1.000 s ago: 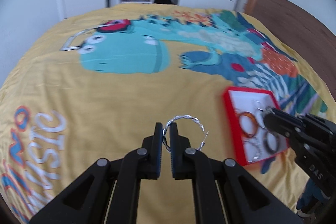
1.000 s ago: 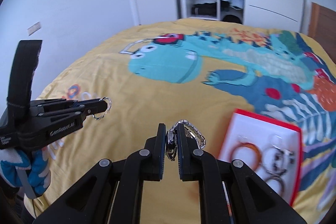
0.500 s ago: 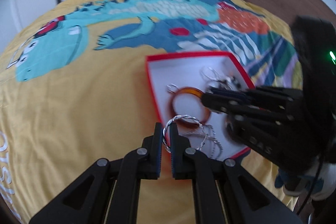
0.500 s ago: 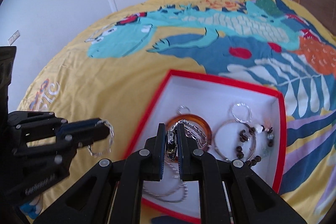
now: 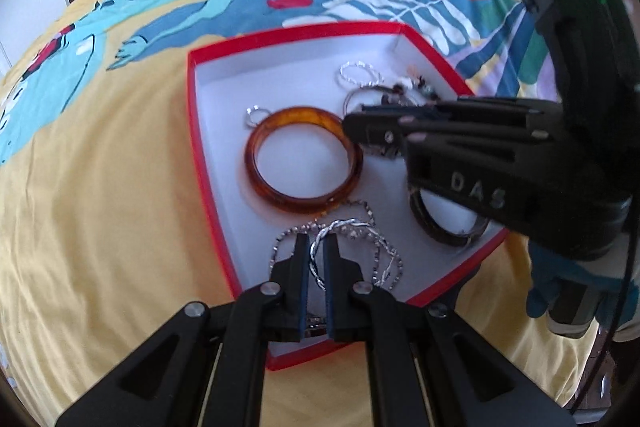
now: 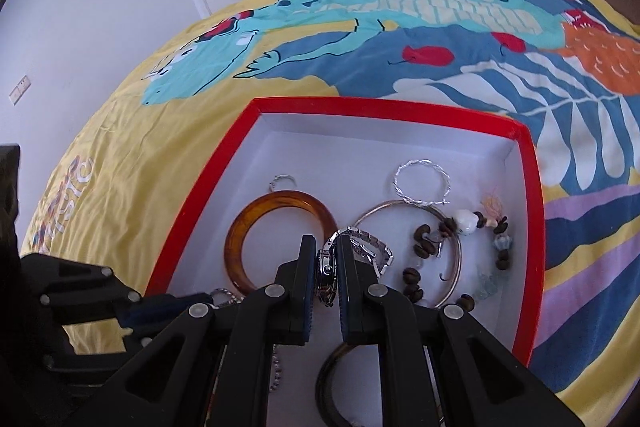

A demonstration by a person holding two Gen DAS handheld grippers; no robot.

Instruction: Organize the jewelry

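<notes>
Silver twisted hoop (image 5: 320,247) pinched in left tool (image 5: 317,259), over red box (image 5: 208,163).

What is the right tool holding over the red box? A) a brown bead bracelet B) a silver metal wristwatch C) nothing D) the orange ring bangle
B: the right tool is pinched on the silver metal wristwatch above the red-rimmed white box.

"DAS" stands on the right gripper (image 5: 362,129); bedspread (image 6: 140,147) lettering unreadable
</notes>
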